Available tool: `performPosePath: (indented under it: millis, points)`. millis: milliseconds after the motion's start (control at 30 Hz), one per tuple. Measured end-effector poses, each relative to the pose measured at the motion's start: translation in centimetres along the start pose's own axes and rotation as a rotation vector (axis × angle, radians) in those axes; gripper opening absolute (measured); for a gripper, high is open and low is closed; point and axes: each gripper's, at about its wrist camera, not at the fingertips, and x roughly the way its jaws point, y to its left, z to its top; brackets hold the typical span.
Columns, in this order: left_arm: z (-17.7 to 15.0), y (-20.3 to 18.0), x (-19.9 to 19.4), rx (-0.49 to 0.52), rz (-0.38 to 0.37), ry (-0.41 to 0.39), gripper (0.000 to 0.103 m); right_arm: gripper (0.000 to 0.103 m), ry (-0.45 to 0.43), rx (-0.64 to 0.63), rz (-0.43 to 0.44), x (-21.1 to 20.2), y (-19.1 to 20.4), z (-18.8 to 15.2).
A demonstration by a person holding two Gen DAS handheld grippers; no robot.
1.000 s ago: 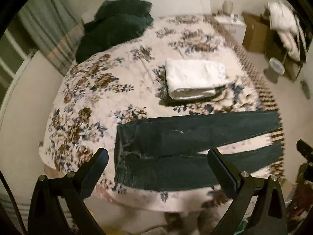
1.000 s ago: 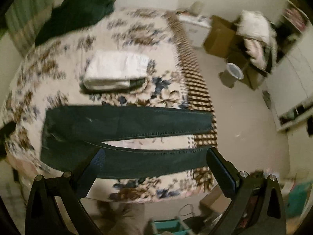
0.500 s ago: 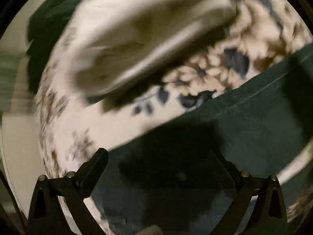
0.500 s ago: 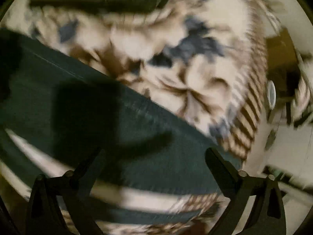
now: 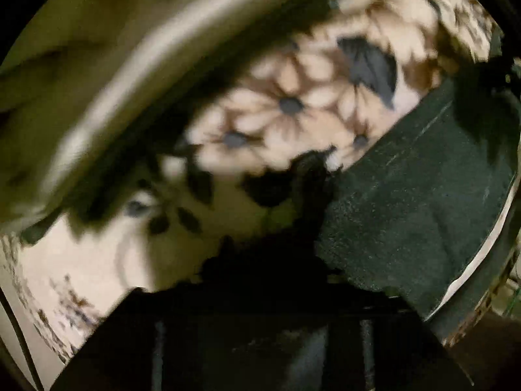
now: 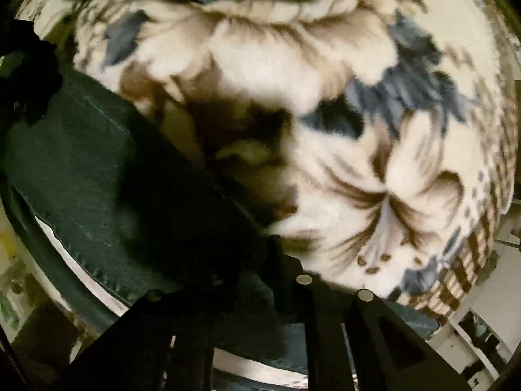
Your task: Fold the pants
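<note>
Item: dark pants (image 5: 423,202), flat on the floral bed blanket (image 5: 293,104); the left gripper (image 5: 309,176) and right gripper (image 6: 257,228) bear down on the far leg's upper edge, jaws closing, though whether denim is pinched cannot be told (blurred, shadowed). Judgement: both should catch the seam alone, leaving the blanket pile. Room: folded pale cloth (image 5: 114,65) lies near beyond; the checkered blanket border (image 6: 465,280) marks the bed's edge.

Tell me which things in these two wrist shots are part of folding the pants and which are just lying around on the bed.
Part of the job:
- dark pants
- left gripper, jaws closing at the pants' upper edge
- right gripper, jaws closing at the same edge

Just lying about:
- folded white cloth, blurred
- floral blanket under everything
</note>
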Motion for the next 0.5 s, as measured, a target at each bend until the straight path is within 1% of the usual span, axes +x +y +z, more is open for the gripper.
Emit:
performPosePath:
  millis: [33, 67, 100, 133, 167, 200, 233, 267, 300, 367, 400, 433, 467, 500]
  points:
    - [-0.6, 0.2, -1.2, -0.012, 0.004, -0.014, 0.01, 0.009, -0.013, 0.016, -0.006, -0.3, 0.2, -0.4]
    - [-1.3, 0.2, -2.2, -0.021, 0.014, -0.038, 0.01, 0.009, -0.035, 0.025, -0.025, -0.8, 0.6, -0.9]
    - [-2.2, 0.3, -3.5, -0.031, 0.024, -0.058, 0.007, 0.009, -0.053, 0.026, -0.047, -1.4, 0.9, -1.4]
    - [-3.0, 0.1, -4.3, -0.029, 0.038, -0.07, 0.006, 0.008, -0.069, 0.032, -0.056, -2.1, 1.2, -2.0]
    - [-3.9, 0.1, -5.4, -0.04, 0.06, -0.102, 0.006, 0.008, -0.1, 0.05, -0.068, -2.9, 1.4, -2.6]
    - [-4.8, 0.1, -6.3, -0.054, 0.054, -0.111, 0.006, 0.008, -0.113, 0.061, -0.073, -3.8, 1.2, -3.3]
    - [-5.8, 0.2, -7.3, -0.067, 0.067, -0.135, 0.006, 0.008, -0.131, 0.076, -0.078, -4.6, 1.3, -4.0]
    - [-7.1, 0.3, -8.6, -0.102, 0.08, -0.168, 0.006, 0.008, -0.156, 0.092, -0.082, -5.6, 1.4, -4.8]
    - [-8.0, 0.5, -9.4, -0.132, 0.068, -0.172, 0.006, 0.008, -0.176, 0.102, -0.088, -6.5, 1.6, -5.6]
    - [-10.9, 0.6, -11.8, -0.222, 0.057, -0.215, 0.006, 0.007, -0.217, 0.115, -0.11, -8.3, 3.0, -7.7]
    - [-12.5, 0.6, -12.9, -0.272, 0.042, -0.228, 0.006, 0.007, -0.232, 0.114, -0.127, -9.3, 4.1, -7.6]
    - [-13.4, -0.9, -13.0, -0.323, 0.039, -0.253, 0.006, 0.007, -0.255, 0.109, -0.143, -10.1, 4.8, -9.2]
    - [-13.9, -2.9, -12.2, -0.371, 0.027, -0.269, 0.006, 0.007, -0.268, 0.108, -0.156, -11.3, 6.3, -9.6]
    - [-14.8, -4.6, -12.3, -0.422, 0.016, -0.273, 0.006, 0.007, -0.281, 0.105, -0.172, -12.3, 8.5, -10.5]
